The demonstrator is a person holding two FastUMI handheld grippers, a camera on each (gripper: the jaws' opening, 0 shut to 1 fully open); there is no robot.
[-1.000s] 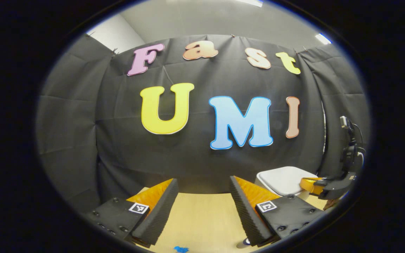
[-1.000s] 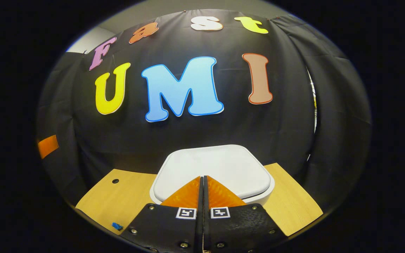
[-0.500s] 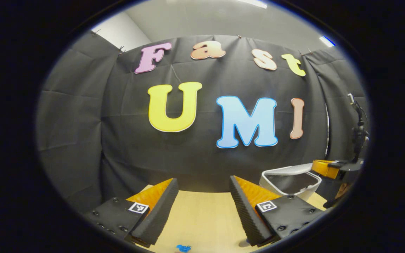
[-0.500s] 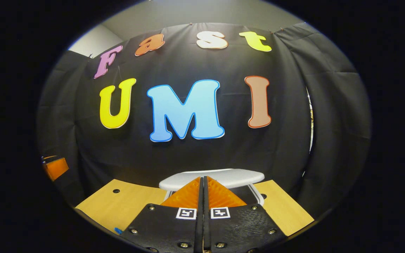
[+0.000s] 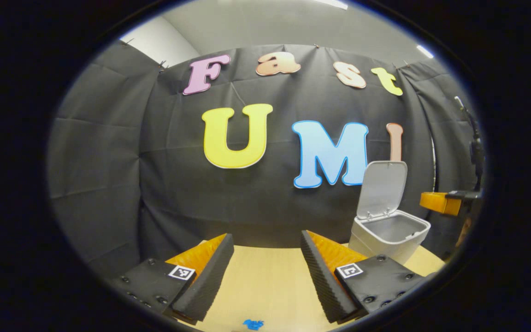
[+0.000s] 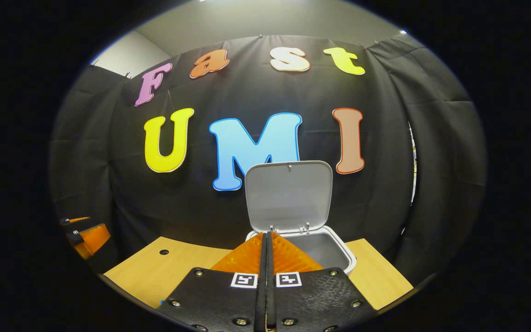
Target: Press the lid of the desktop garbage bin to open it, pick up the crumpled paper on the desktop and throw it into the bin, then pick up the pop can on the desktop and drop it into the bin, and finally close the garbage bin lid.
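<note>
The white desktop bin stands at the back right of the wooden table with its lid swung upright. In the right gripper view the bin sits straight ahead, its lid raised and the grey inside showing. My right gripper is shut with nothing between its fingers, just in front of and above the bin's near rim. It also appears as the right gripper at the far right, beside the bin. My left gripper is open over the bare table, left of the bin.
The wooden table runs back to the black cloth wall. A small blue mark lies on it near the front edge. A round hole is in the tabletop at the left. The left gripper shows at the far left.
The bin lid has sprung from closed to fully upright. My right gripper has lifted off the lid and drawn back a little. The left gripper has stayed open and nearly still.
</note>
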